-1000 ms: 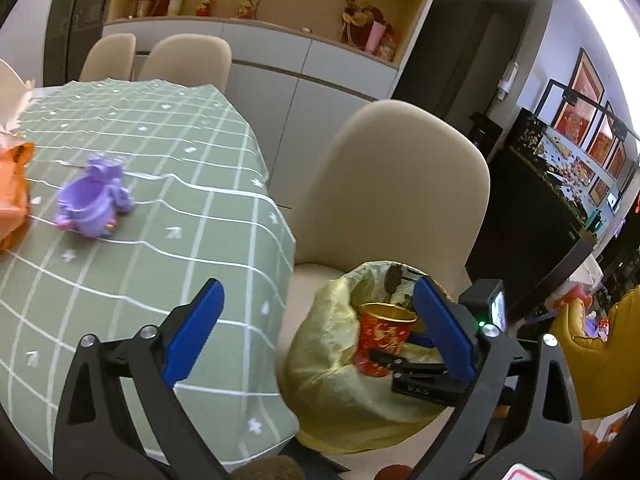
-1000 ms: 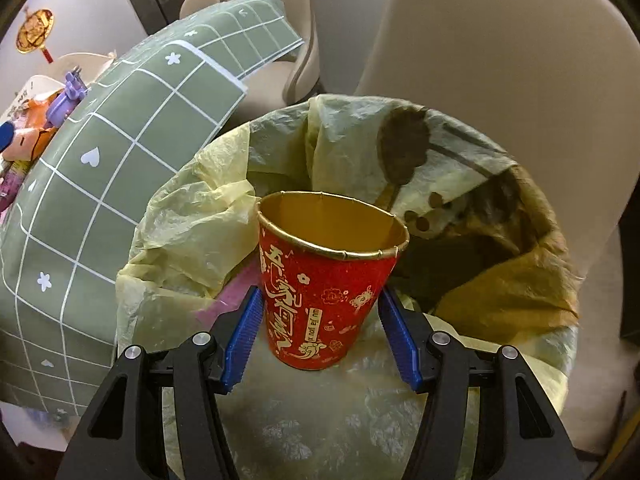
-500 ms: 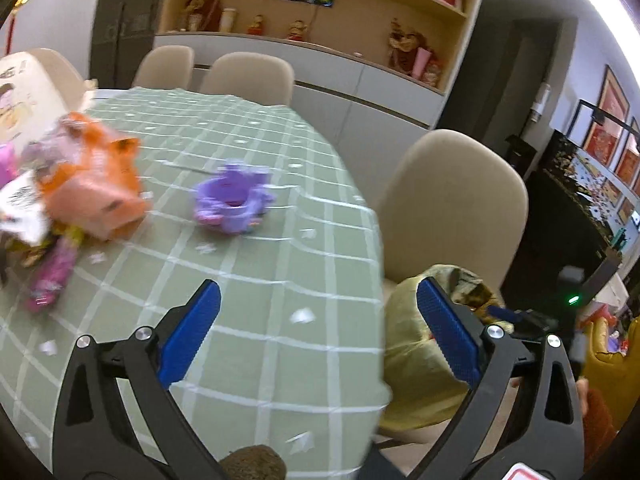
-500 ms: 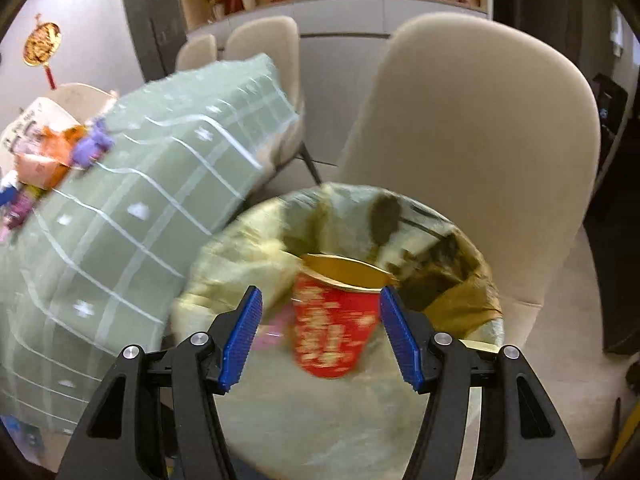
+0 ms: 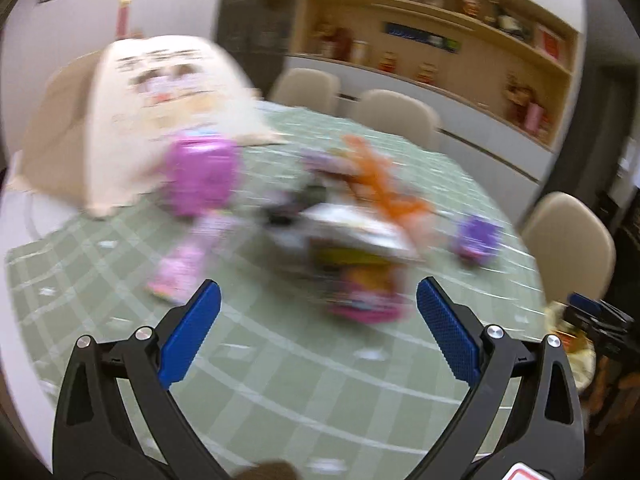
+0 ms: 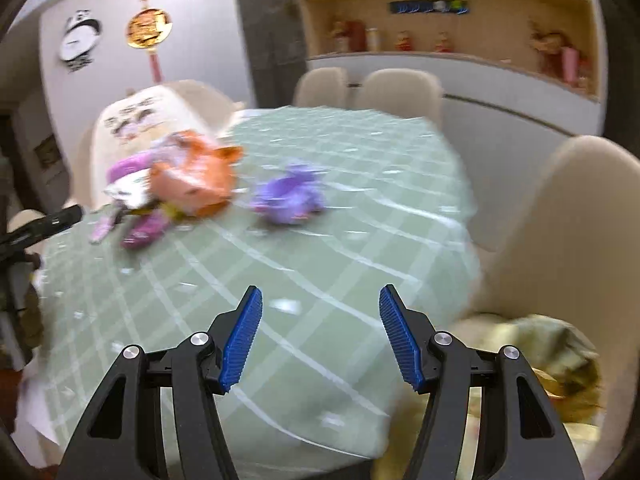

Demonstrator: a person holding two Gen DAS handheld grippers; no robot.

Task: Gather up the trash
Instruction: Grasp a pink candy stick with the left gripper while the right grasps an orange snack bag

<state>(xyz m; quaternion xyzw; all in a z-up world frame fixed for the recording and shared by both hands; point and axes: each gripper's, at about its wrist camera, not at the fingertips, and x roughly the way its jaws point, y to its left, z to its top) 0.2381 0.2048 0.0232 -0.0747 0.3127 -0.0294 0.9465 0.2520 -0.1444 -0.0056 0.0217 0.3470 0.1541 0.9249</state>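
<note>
My left claw is wide apart and empty, just before the blurry trash pile on the desk. My right claw is also spread, with the pile far off beside the purple toy.

A home dining room: clothed table, padded chairs, ornament shelves.

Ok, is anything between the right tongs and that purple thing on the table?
Nothing visible. The right tongs are open and empty, and only bare green tablecloth lies between them and the purple thing. The orange wrapper pile sits off to its left, clear of that path.
</note>
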